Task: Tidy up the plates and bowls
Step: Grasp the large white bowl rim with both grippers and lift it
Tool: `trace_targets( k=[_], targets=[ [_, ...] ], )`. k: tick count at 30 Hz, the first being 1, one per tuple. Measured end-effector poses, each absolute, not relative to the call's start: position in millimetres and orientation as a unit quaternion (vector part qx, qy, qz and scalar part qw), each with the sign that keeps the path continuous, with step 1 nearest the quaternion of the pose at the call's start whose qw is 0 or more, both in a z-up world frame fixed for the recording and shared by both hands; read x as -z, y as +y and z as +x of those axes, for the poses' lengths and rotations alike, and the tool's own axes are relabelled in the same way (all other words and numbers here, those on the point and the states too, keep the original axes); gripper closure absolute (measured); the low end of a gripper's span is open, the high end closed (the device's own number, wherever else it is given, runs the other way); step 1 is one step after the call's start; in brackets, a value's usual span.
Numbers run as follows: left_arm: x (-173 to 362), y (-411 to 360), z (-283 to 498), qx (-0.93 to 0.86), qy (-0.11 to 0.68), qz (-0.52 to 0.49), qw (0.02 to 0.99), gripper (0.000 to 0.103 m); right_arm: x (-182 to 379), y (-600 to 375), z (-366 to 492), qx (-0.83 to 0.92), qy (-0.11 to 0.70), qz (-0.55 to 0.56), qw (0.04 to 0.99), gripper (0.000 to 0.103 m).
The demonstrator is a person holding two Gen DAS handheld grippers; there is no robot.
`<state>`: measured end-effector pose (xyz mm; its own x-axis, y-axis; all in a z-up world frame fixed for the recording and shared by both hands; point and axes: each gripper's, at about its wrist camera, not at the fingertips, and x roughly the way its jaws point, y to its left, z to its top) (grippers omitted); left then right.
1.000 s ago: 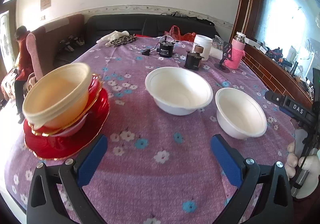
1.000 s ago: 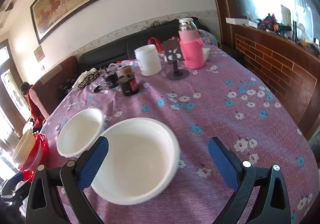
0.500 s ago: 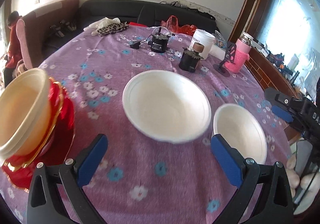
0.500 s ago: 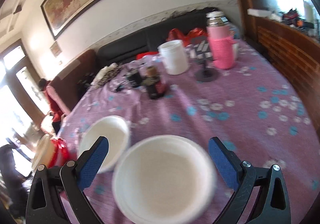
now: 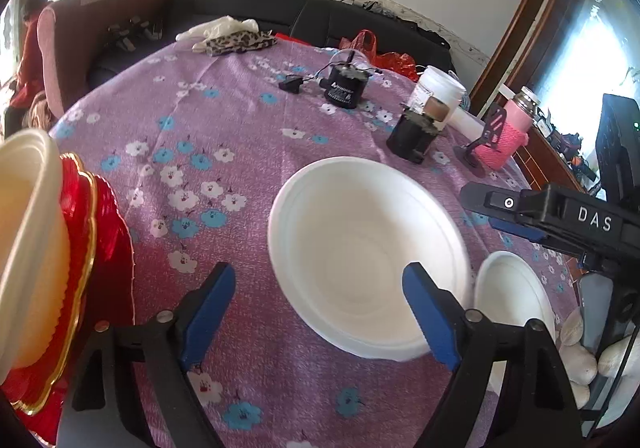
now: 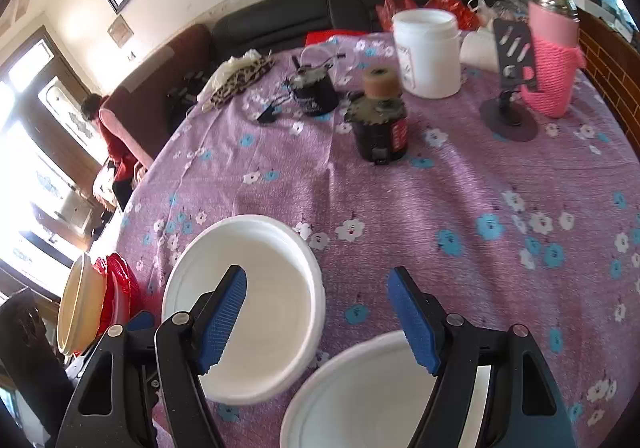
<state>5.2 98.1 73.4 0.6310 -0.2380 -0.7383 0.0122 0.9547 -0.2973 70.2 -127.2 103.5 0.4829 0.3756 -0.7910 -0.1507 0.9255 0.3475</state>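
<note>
A large white bowl (image 5: 368, 256) sits on the purple flowered cloth, with a smaller white bowl (image 5: 512, 296) to its right. My left gripper (image 5: 318, 308) hangs over the large bowl's near rim. Its jaws are closing and the pads touch nothing. At the left edge a cream bowl (image 5: 24, 248) is stacked on red gold-rimmed plates (image 5: 100, 248). My right gripper (image 6: 318, 316) is closing too. One of its fingers is over the large bowl (image 6: 256, 308) and the other is over the smaller bowl's (image 6: 360, 388) far rim, gripping nothing.
Toward the back of the table stand a black jar (image 6: 380, 127), a white tub (image 6: 426, 51), a pink-sleeved flask (image 6: 554, 47), a phone stand (image 6: 510, 103) and a black device with a cable (image 5: 344, 85). A leopard-print cloth (image 5: 240, 41) lies at the far edge. A person in red (image 5: 32, 47) stands beyond the table.
Both grippers moved in over the white bowls and their jaws narrowed. In the left view the red stack slid to the left edge. The right view swung left.
</note>
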Motion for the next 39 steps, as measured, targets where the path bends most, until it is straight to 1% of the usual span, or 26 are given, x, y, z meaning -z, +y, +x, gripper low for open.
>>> trace_targets(
  k=[2,4,5,6,7,9,10,11,12,14,18,23,25,32,36,39],
  targets=[
    [-66.2,102.5,10.5,0.080,0.433,-0.151,0.885,0.026,-98.3,-123.8,76.4,-0.156,0.494,0.116,0.848,0.025],
    [-58.5,102.8,16.1,0.092,0.446,-0.162,0.876,0.038,-91.3,-118.5,80.8,-0.156,0.504,0.112,0.842,0.025],
    [-54.2,101.6,18.8,0.099,0.453,-0.164,0.871,0.041,-88.1,-116.1,82.3,-0.157,0.509,0.107,0.840,0.025],
    [-50.5,100.0,21.1,0.104,0.460,-0.165,0.866,0.047,-84.2,-111.9,84.6,-0.158,0.516,0.102,0.836,0.025],
    [-48.4,98.5,22.4,0.107,0.463,-0.166,0.864,0.052,-81.2,-108.9,86.7,-0.159,0.520,0.099,0.834,0.026],
    [-43.5,96.4,24.6,0.116,0.470,-0.169,0.858,0.055,-76.9,-103.7,89.3,-0.163,0.527,0.094,0.829,0.031],
    [-42.0,96.3,25.1,0.118,0.470,-0.170,0.858,0.058,-74.5,-100.6,90.5,-0.166,0.532,0.091,0.825,0.036],
    [-40.5,96.0,25.7,0.119,0.471,-0.169,0.858,0.058,-72.4,-98.1,91.6,-0.167,0.536,0.089,0.823,0.042],
    [-39.3,95.9,26.3,0.121,0.472,-0.170,0.857,0.058,-69.8,-94.6,92.6,-0.169,0.541,0.084,0.820,0.045],
    [-37.1,96.0,26.8,0.126,0.472,-0.173,0.855,0.058,-66.7,-90.3,93.0,-0.167,0.546,0.074,0.818,0.058],
    [-33.2,97.0,28.8,0.132,0.472,-0.180,0.853,0.058,-64.7,-85.3,92.0,-0.153,0.546,0.059,0.822,0.063],
    [-33.5,93.0,26.9,0.128,0.466,-0.163,0.860,0.060,-66.6,-89.0,89.0,-0.141,0.540,0.066,0.827,0.075],
    [-34.6,92.1,26.3,0.122,0.462,-0.153,0.865,0.065,-70.9,-91.6,85.9,-0.141,0.535,0.074,0.830,0.077],
    [-46.7,92.7,15.2,0.132,0.437,-0.149,0.877,0.065,-107.0,-93.3,61.4,-0.145,0.490,0.081,0.856,0.079],
    [-70.8,95.2,-1.6,0.142,0.403,-0.154,0.891,0.065,-136.9,-94.6,39.8,-0.145,0.462,0.079,0.871,0.079],
    [-99.9,102.6,-22.3,0.136,0.369,-0.152,0.907,0.065,-159.2,-89.9,22.9,-0.155,0.442,0.083,0.880,0.079]
  ],
)
